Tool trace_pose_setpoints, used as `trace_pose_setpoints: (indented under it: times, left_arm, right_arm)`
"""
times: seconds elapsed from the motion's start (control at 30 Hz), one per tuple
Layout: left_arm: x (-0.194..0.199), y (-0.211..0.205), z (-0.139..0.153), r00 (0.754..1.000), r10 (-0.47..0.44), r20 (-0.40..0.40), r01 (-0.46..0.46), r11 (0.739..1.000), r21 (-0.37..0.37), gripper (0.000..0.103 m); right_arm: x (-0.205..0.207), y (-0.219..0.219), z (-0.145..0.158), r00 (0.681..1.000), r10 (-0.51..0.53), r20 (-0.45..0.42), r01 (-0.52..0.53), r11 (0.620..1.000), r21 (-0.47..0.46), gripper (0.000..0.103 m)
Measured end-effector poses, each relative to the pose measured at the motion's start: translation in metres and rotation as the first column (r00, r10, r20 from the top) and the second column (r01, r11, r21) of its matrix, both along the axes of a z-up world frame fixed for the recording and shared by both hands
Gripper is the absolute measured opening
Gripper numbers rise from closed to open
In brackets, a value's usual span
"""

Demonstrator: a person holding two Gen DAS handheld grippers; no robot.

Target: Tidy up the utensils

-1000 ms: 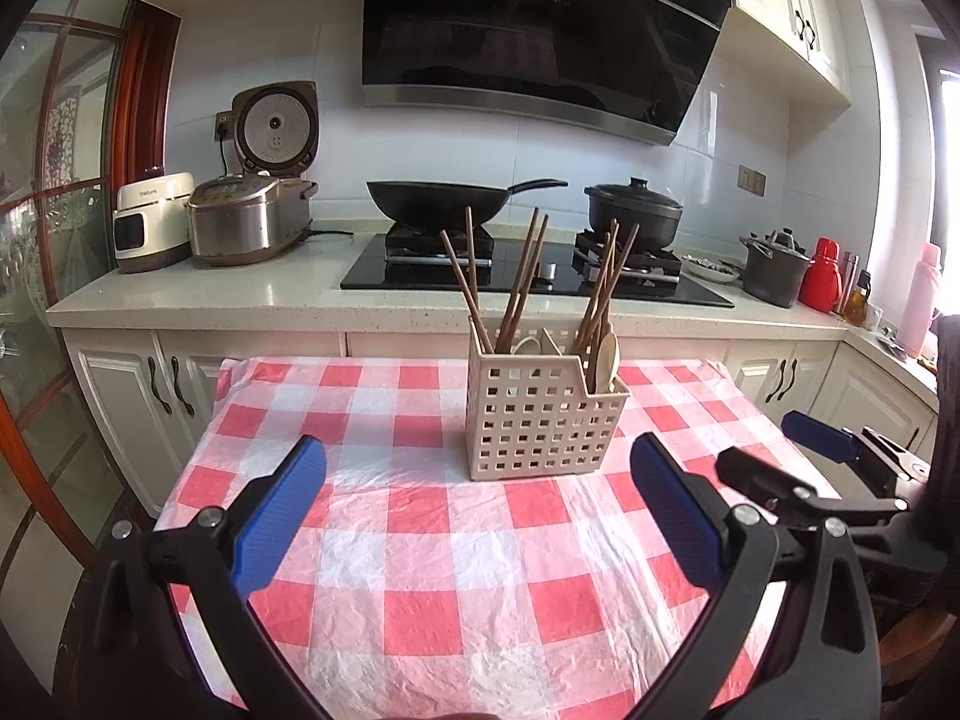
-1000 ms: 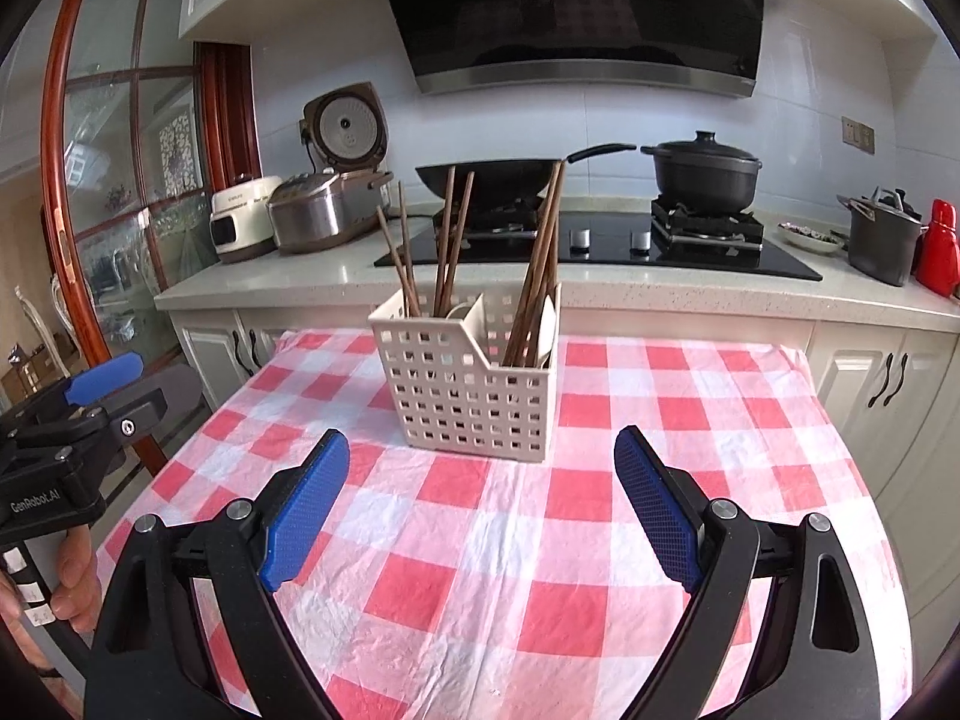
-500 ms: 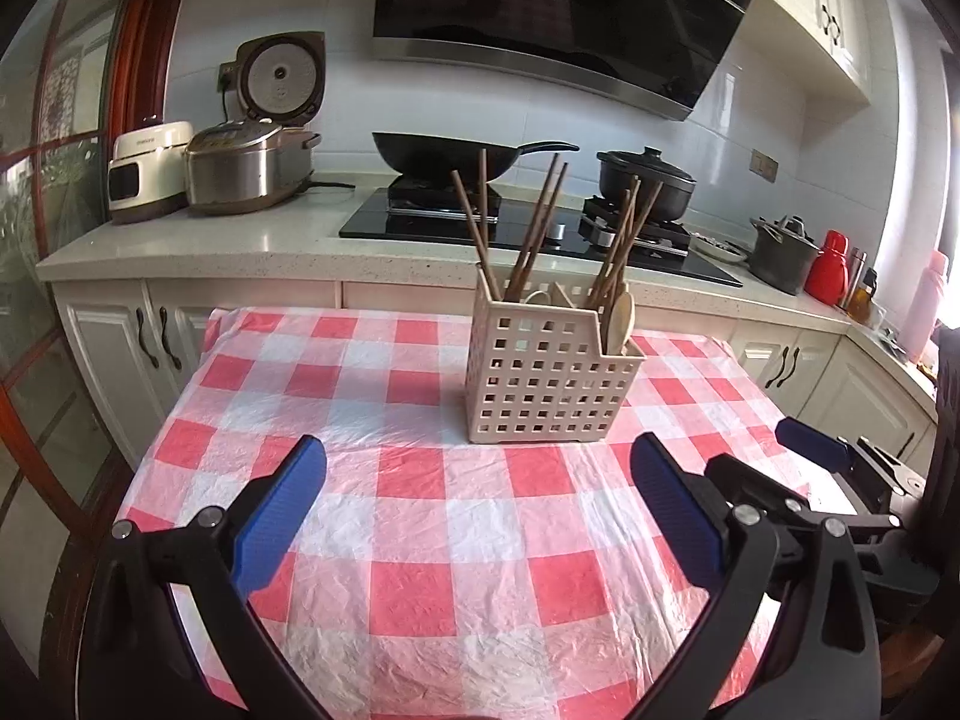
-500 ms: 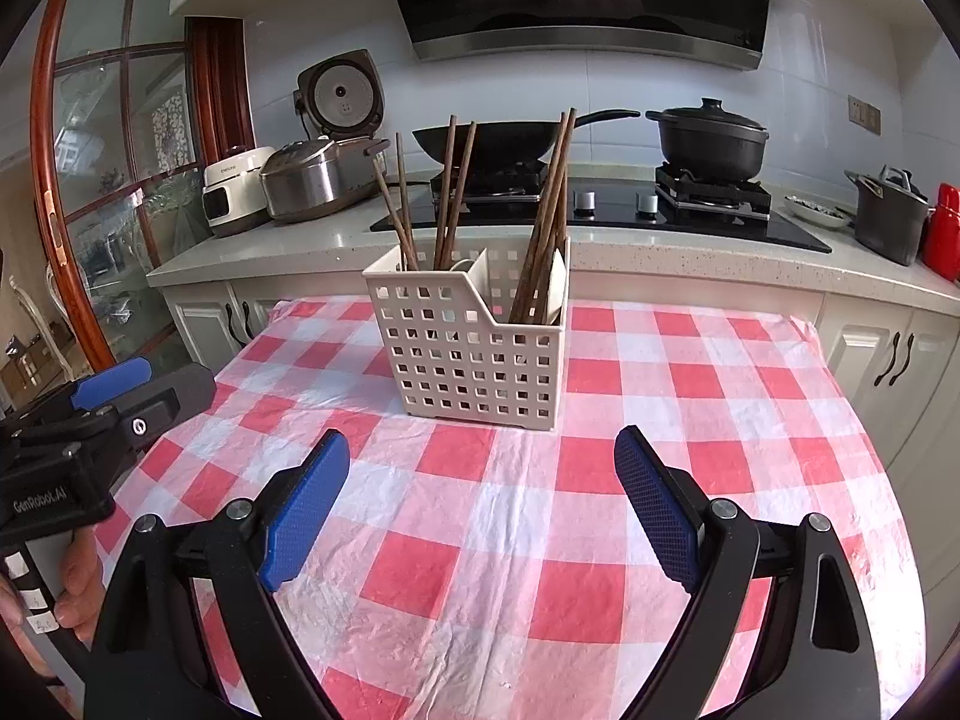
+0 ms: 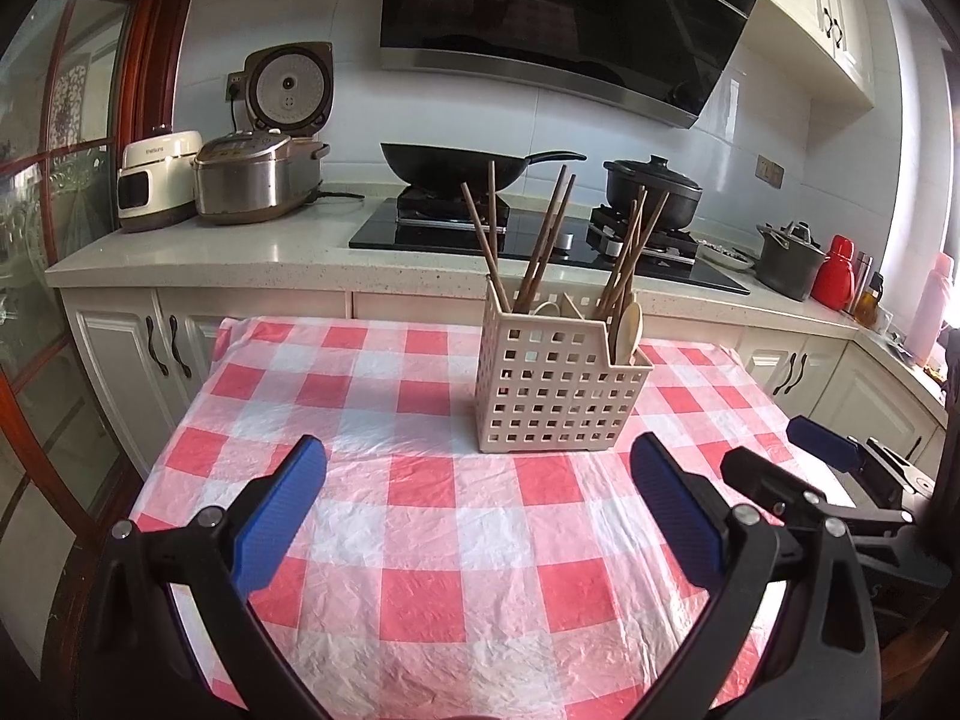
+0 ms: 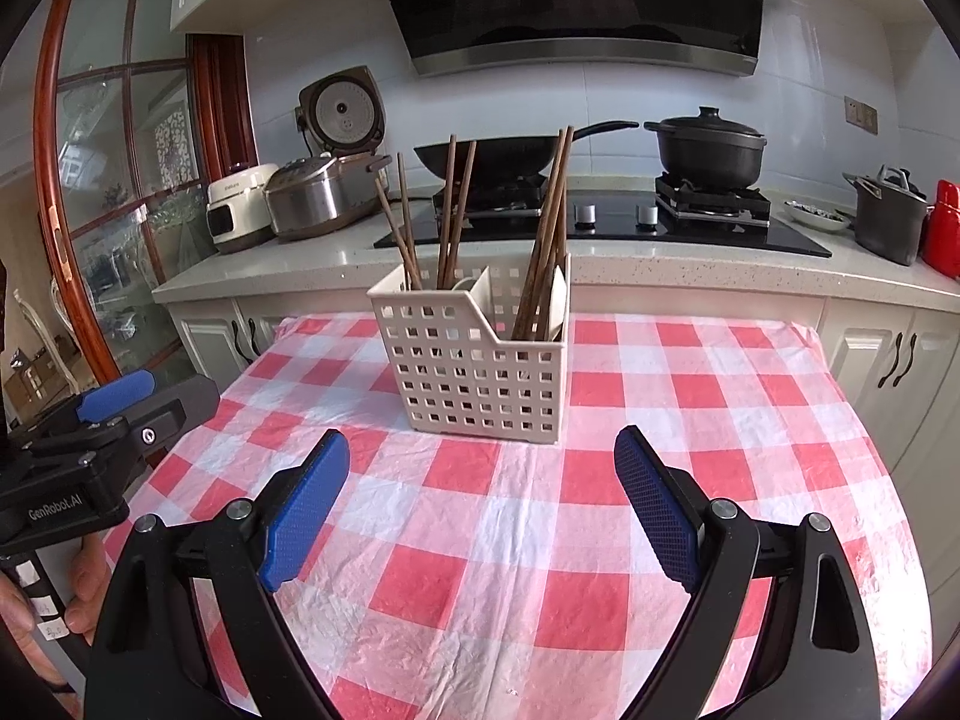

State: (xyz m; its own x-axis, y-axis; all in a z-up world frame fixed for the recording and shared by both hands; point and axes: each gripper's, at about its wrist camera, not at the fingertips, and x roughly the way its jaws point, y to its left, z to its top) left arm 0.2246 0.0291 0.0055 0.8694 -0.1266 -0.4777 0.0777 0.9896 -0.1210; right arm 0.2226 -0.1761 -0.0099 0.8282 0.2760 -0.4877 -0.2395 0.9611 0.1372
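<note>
Centrally on the checkered table (image 5: 420, 540) stands a perforated white utensil holder (image 5: 555, 396), with chopsticks (image 5: 543, 243) and a pale spoon (image 5: 627, 327) upright inside. Both the left claw (image 5: 477, 495) and right claw (image 6: 480, 495) hover nearby, blue pads apart, empty.

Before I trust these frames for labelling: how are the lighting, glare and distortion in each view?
Left wrist view: sharp, but daylight from the right washes out the wall, and the fisheye bows the counter; the utensil basket casts a soft shadow leftward on the tablecloth. Right wrist view: evenly lit, basket crisp, mild sheen on the cloth, dark vignette at the corners.
</note>
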Motion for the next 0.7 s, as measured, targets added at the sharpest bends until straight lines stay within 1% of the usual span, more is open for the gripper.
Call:
trace_pose_setpoints:
  times: [0.1, 0.2, 0.33, 0.47, 0.7]
  left_arm:
    - [-0.006, 0.000, 0.007, 0.999, 0.008, 0.037, -0.008, 1.000, 0.005, 0.098]
    - [-0.013, -0.003, 0.013, 0.997, 0.007, 0.077, -0.009, 1.000, 0.018, 0.098]
    - [-0.023, -0.006, 0.022, 0.991, 0.013, 0.131, -0.018, 0.999, 0.037, 0.098]
    - [-0.032, -0.010, 0.029, 0.984, 0.015, 0.177, -0.027, 0.998, 0.065, 0.098]
    - [-0.042, -0.011, 0.037, 0.977, -0.005, 0.212, -0.012, 0.997, 0.077, 0.098]
  right_arm:
    - [-0.005, -0.003, 0.007, 0.999, -0.003, 0.033, 0.002, 1.000, 0.014, 0.085]
    - [-0.013, -0.005, 0.016, 0.996, 0.005, 0.084, -0.008, 0.999, 0.031, 0.085]
    - [-0.024, -0.005, 0.028, 0.989, 0.008, 0.145, -0.012, 1.000, 0.026, 0.085]
    - [-0.029, -0.006, 0.035, 0.985, 0.007, 0.170, -0.010, 1.000, 0.019, 0.085]
    - [-0.035, -0.014, 0.044, 0.979, 0.001, 0.206, -0.006, 1.000, 0.021, 0.085]
